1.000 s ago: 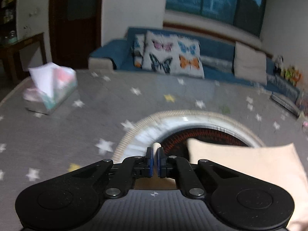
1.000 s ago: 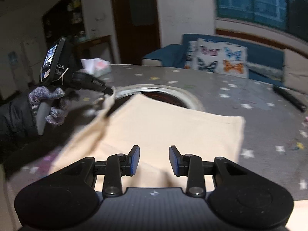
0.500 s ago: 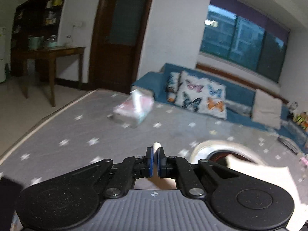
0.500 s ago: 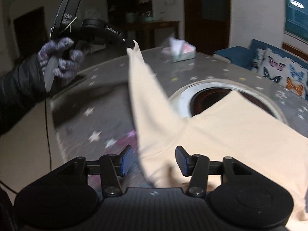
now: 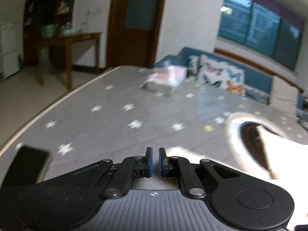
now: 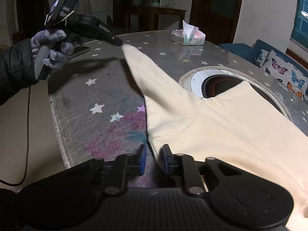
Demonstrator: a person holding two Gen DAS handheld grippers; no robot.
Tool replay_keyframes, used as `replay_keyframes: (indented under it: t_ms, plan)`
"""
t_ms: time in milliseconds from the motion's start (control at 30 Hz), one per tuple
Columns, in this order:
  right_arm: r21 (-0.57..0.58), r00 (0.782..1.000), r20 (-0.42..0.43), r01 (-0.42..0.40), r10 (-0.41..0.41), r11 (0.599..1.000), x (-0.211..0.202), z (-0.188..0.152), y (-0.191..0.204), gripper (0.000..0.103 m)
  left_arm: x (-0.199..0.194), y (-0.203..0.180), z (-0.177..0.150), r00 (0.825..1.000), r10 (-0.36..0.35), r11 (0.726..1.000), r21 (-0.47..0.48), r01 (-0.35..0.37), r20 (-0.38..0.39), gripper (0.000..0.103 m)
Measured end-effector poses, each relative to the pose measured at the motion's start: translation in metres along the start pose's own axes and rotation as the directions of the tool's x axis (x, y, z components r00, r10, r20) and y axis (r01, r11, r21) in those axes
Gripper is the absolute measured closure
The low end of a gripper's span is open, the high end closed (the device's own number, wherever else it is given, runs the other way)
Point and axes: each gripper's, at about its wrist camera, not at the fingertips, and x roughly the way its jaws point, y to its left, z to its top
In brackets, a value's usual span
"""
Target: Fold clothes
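Note:
A cream garment [image 6: 221, 127] lies on the grey star-patterned table, and one sleeve [image 6: 154, 77] stretches out to the left. The sleeve's end sits right at the tip of my left gripper [image 6: 118, 42], which a gloved hand [image 6: 52, 46] holds. In the left wrist view the left gripper [image 5: 155, 159] has its jaws opening. A narrow gap shows between them with no cloth in it, and blurred cream cloth [image 5: 279, 154] lies to the right. My right gripper [image 6: 154, 157] is closing, with the garment's near-left edge between its jaws. Its left pad is clear of the cloth.
A tissue box [image 6: 187, 37] stands at the far side of the table. A dark phone [image 6: 80, 50] lies by the left hand. A round inset burner [image 6: 227, 84] is partly covered by the garment. The table's edge [image 6: 57, 119] runs along the left. A sofa with butterfly cushions [image 6: 283, 69] stands beyond.
The left gripper swung left, drawing the sleeve out across the table, and the cloth tip has left its pads. The right gripper's jaws narrowed around the garment's edge.

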Motion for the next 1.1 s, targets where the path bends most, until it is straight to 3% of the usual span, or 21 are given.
replay_keyframes:
  t_ms: [67,133,200,233,367,467,500,600,667,867,1000,1100]
  plan:
    - [0.004,1.000,-0.001,-0.014,0.014,1.000,-0.002,0.003,-0.002,0.087,0.001,0.007,-0.004,1.000,0.016,1.000,-0.014,-0.016,-0.019,0.093]
    - [0.004,1.000,0.014,-0.019,0.019,1.000,-0.004,0.007,-0.003,0.085,-0.001,0.011,-0.007,1.000,0.009,1.000,-0.020,-0.010,-0.029,0.082]
    - [-0.008,0.999,0.033,-0.023,0.023,1.000,-0.004,0.011,-0.001,0.082,-0.001,0.010,-0.007,0.999,-0.005,1.000,-0.030,0.004,-0.034,0.058]
    - [-0.014,0.999,0.040,-0.024,0.025,1.000,-0.003,0.013,0.001,0.077,0.000,0.007,-0.006,0.999,-0.019,0.999,-0.028,0.018,-0.033,0.057]
    - [-0.037,0.999,0.040,-0.015,0.016,0.999,0.010,0.017,0.007,0.077,0.015,-0.008,-0.005,0.997,-0.045,0.999,-0.001,0.045,-0.062,0.055]
    - [-0.030,0.999,0.036,-0.002,0.003,1.000,0.018,0.019,0.008,0.078,0.030,-0.014,-0.006,0.995,-0.049,0.999,0.003,0.049,-0.089,0.060]
    - [-0.022,0.999,0.035,-0.001,0.001,1.000,0.021,0.020,0.007,0.078,0.033,-0.016,-0.006,0.994,-0.048,0.999,0.004,0.049,-0.096,0.075]
    - [0.003,0.999,0.034,0.007,-0.008,1.000,0.026,0.020,0.003,0.089,0.036,-0.021,-0.008,0.995,-0.054,0.998,0.016,0.056,-0.083,0.096]
    - [0.025,0.999,0.035,0.005,-0.006,1.000,0.026,0.021,0.000,0.097,0.035,-0.024,-0.007,0.997,-0.041,0.999,0.021,0.042,-0.068,0.098]
    - [0.027,0.997,0.062,-0.056,0.054,0.998,0.002,0.019,0.003,0.098,0.002,-0.022,0.002,0.999,-0.034,0.998,0.047,0.032,0.029,0.099]
    - [0.031,0.995,0.050,-0.087,0.085,0.996,0.005,0.011,0.007,0.098,-0.003,-0.015,-0.003,1.000,0.017,0.997,0.079,-0.018,0.015,0.099]
    - [0.033,0.995,0.041,-0.096,0.095,0.995,0.010,0.006,0.013,0.092,0.006,-0.009,-0.010,0.998,0.051,0.995,0.087,-0.049,-0.022,0.099]
